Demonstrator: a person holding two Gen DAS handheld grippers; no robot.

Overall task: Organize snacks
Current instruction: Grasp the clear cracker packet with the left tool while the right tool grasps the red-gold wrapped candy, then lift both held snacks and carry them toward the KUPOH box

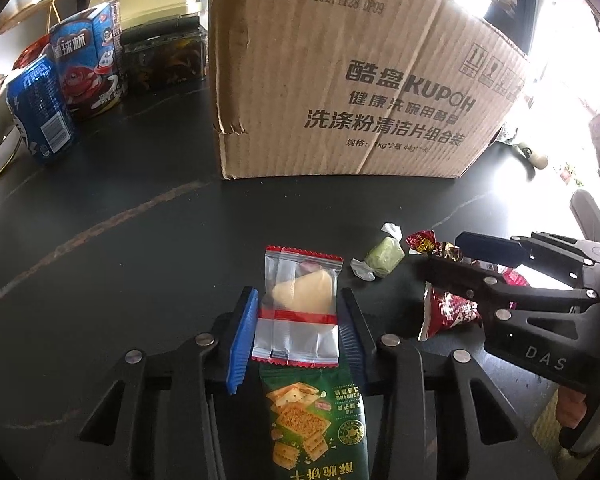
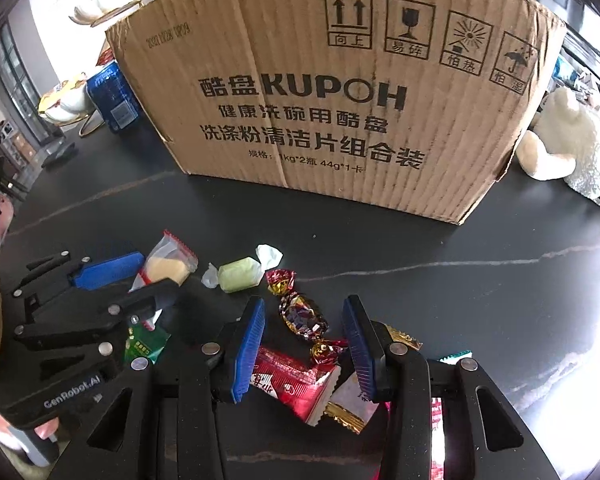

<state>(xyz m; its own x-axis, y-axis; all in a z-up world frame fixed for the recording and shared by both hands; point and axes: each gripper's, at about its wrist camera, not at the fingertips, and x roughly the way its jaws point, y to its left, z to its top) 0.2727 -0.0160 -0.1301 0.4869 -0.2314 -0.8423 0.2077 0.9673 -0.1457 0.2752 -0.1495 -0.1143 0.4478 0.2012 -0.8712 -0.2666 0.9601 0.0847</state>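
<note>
My left gripper [image 1: 298, 332] has its blue pads on both sides of a clear packet with a pale yellow cake [image 1: 300, 304], which lies on a green cracker packet [image 1: 316, 412]; whether the pads press it I cannot tell. My right gripper [image 2: 306, 344] is open around a dark red foil candy [image 2: 302, 316], above a red snack packet [image 2: 296, 384]. A green wrapped candy [image 2: 240, 274] lies between the grippers, also in the left wrist view [image 1: 384, 258]. The large cardboard box [image 2: 332, 92] stands behind the snacks.
On the dark table [image 1: 120, 240], left of the box [image 1: 340, 80], stand a blue can [image 1: 40, 112], a blue-red snack box [image 1: 90, 60] and a dark container [image 1: 164, 56]. A white plush toy [image 2: 564, 136] sits right of the box. More packets [image 2: 396, 338] lie under my right gripper.
</note>
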